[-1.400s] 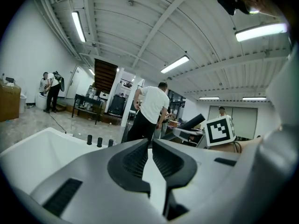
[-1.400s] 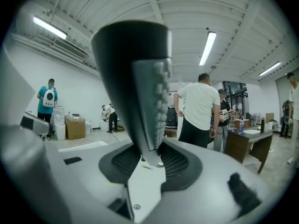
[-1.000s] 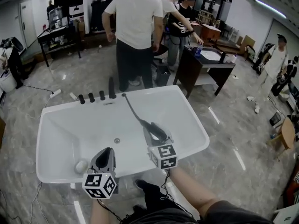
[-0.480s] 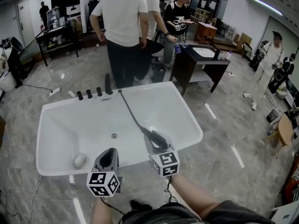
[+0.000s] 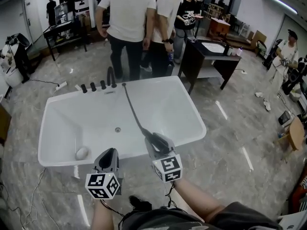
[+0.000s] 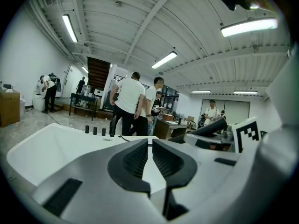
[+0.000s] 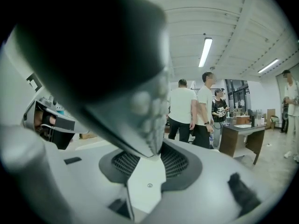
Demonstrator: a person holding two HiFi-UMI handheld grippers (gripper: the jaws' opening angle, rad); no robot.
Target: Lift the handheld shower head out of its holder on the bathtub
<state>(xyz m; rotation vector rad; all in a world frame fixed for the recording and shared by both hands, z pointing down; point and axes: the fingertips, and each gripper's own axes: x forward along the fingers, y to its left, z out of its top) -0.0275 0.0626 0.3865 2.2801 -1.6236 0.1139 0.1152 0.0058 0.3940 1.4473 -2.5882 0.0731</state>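
Note:
My right gripper [image 5: 157,141] is shut on the dark handheld shower head [image 5: 159,139], which hangs over the near rim of the white bathtub [image 5: 197,124]. Its black hose [image 5: 134,110] stretches back to the holder [image 5: 123,85] on the far deck, beside the black faucet [image 5: 111,76]. In the right gripper view the shower head [image 7: 117,78] fills the upper left, clamped at the right gripper [image 7: 149,155]. My left gripper [image 5: 109,154] is shut and empty, just outside the tub's near edge. In the left gripper view the left gripper [image 6: 150,143] has nothing between its pads.
Black knobs [image 5: 93,86] line the far deck. A pale round object [image 5: 82,153] lies in the tub's near left corner, near the drain [image 5: 117,129]. Several people [image 5: 127,23] stand behind the tub. A dark vanity [image 5: 211,56] stands at the back right. Cables [image 5: 29,195] trail on the floor at the left.
Both grippers have drawn back toward the tub's near side. The shower head has come along with the right gripper and the hose has stretched out. The people behind have shifted.

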